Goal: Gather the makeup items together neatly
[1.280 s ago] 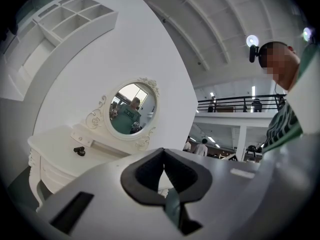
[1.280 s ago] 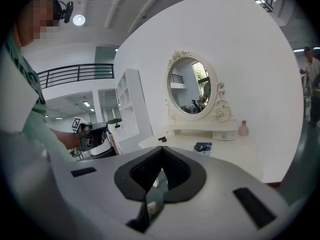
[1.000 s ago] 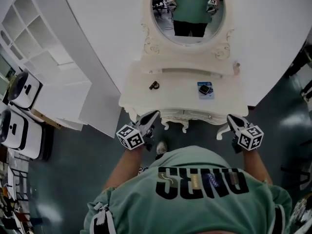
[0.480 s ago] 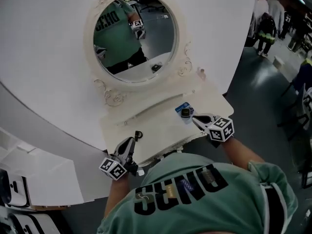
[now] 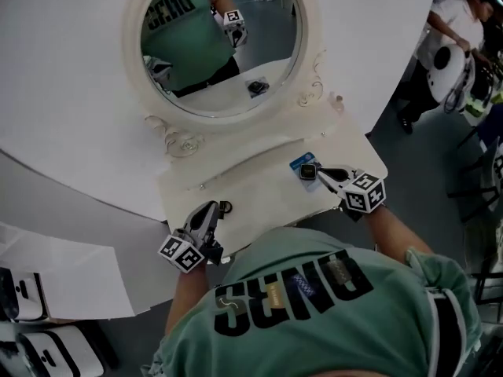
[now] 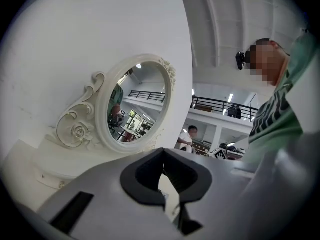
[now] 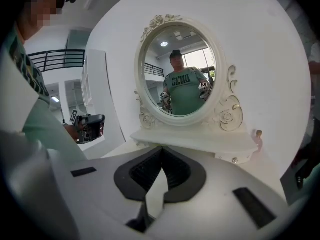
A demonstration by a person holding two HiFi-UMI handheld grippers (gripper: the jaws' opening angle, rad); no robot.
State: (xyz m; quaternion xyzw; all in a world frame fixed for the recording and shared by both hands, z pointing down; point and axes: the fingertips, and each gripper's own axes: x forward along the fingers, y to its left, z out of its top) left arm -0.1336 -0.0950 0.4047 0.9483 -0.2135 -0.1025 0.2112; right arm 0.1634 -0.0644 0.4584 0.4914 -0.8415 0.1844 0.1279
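Observation:
On the white vanity table (image 5: 259, 191) a small black makeup item (image 5: 225, 207) lies near the left front. A blue card carrying a dark round compact (image 5: 303, 170) lies at the right. My left gripper (image 5: 212, 209) is shut and empty, its tips right beside the black item. The right gripper (image 5: 319, 173) is also shut and empty, with its tips just at the compact. In the left gripper view the shut left gripper (image 6: 162, 156) points at the oval mirror (image 6: 135, 104). Neither item shows in the gripper views.
The oval mirror (image 5: 216, 42) stands at the table's back and reflects me. A small pink knob-like thing (image 5: 336, 99) sits on the right of the shelf (image 7: 200, 141). White panels (image 5: 63, 277) lie on the floor at left. A person in white (image 5: 452, 22) stands at upper right.
Both grippers moved forward from the table's front edge onto the tabletop, the left up to the black item, the right up to the compact. The head view swung round.

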